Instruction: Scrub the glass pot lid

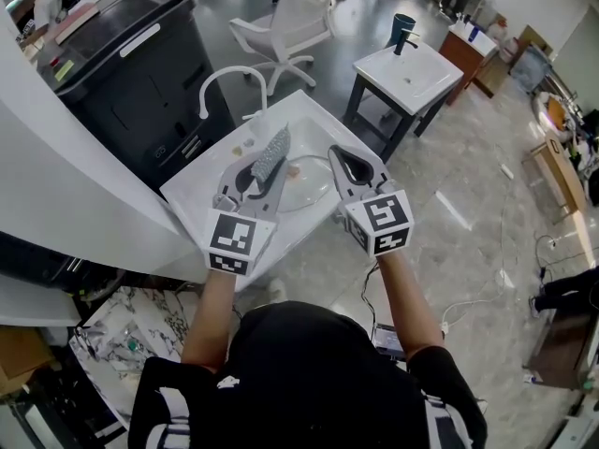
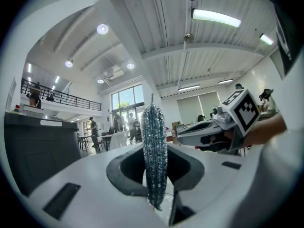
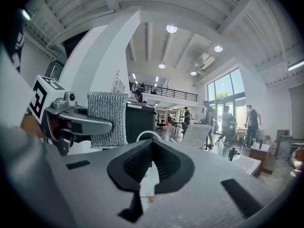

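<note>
The glass pot lid [image 1: 305, 185] lies flat in the shallow basin of the white sink counter [image 1: 201, 193]. It is clear and hard to pick out against the white. A small pinkish patch shows at its near-left edge, though what that is cannot be told.

Above the lid's left edge is a silver mesh scrubber [image 1: 272, 152], which stands on edge and points away from the person. The left gripper [image 1: 255, 174] has its jaws clamped on the scrubber's lower part, and in the left gripper view the glittering pad rises straight up out of the dark pads. Whether the scrubber touches the glass cannot be made out.

The right gripper [image 1: 352, 165] is held just beside the left one, over the lid's right side. Its jaws are together with nothing between them — the right gripper view shows the pads meeting along a thin line. Both grippers point level, side by side.

A white arched faucet [image 1: 227, 79] stands at the far edge of the counter. Further out, on the grey glossy floor, are a large black bin [image 1: 131, 59] to the left, a white office chair [image 1: 298, 21] behind, and a second white sink stand [image 1: 408, 75] to the right.
</note>
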Demonstrator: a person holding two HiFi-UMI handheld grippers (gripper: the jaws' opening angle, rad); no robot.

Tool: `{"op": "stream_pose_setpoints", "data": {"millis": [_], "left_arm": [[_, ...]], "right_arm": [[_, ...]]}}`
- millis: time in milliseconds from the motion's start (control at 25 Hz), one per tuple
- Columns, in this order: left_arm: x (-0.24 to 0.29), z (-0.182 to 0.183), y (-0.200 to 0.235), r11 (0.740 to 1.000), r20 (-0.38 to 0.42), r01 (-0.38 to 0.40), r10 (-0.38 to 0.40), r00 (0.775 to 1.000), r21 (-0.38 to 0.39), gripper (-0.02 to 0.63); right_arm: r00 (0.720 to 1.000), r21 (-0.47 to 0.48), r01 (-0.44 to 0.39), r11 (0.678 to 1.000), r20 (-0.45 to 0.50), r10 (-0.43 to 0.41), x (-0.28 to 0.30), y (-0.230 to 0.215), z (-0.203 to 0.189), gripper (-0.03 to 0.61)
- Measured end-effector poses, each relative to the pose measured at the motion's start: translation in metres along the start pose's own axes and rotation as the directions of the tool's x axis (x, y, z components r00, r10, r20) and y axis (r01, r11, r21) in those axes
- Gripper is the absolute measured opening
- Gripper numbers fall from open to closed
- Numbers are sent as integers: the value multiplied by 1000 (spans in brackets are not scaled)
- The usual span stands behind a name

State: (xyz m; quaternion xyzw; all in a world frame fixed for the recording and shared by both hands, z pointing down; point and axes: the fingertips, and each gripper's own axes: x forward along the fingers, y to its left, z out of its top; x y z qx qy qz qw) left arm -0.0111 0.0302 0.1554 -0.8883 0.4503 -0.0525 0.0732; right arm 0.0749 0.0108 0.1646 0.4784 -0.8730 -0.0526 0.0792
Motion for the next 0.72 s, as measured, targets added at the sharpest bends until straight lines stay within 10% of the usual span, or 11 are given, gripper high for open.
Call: {"op": "stream_pose_setpoints", "data": {"millis": [720], "left_arm": [[0, 1, -8, 999, 2, 14, -14, 1000, -52, 74]], "right_arm": [[1000, 3, 7, 1000, 4, -7, -7, -3, -3, 0]]}}
